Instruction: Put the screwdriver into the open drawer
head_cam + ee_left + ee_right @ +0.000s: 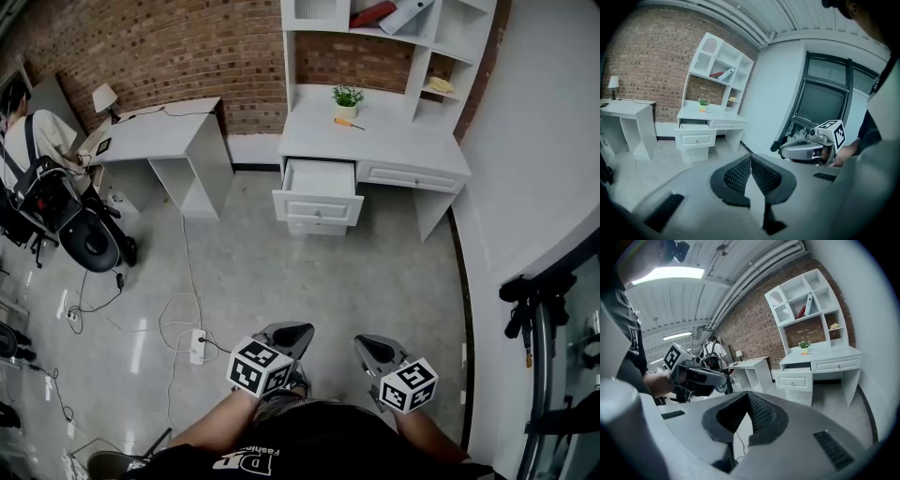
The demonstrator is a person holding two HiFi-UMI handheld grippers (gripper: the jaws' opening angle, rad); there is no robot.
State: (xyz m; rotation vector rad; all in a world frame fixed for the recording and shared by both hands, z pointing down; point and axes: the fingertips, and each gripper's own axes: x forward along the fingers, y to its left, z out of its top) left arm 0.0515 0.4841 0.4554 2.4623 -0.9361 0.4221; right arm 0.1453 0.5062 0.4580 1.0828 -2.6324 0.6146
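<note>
Left gripper (296,331): held low in front of the person, near the bottom of the head view, marker cube to the rear, tilted slightly down. Its jaws are pressed together at the tips with nothing between them. Right gripper (368,344): just beside the left one, apart from it, at the same slight downward tilt. Its jaws are likewise pressed together and empty. Screwdriver (349,122): yellow-orange handle, lying flat on the white surface (403,145) against the brick wall (187,47), just beside a small potted plant (347,96). It is well apart from both grippers and outside the drawer. Drawer (319,192): left-hand one under that surface, pulled out, its inside showing white, below and in front of the screwdriver. The neighbouring drawer to its right is closed. Shelves (450,37): white unit standing on the back of the surface, with a red item in an upper compartment. Second surface (159,136): white, to the left along the same wall, carrying a lamp (105,97) at its far corner. Person (37,141): seated at the far left, back turned. Floor (375,281): pale and glossy, with a cable (183,309) running to a power strip (198,345) near the left gripper.
</note>
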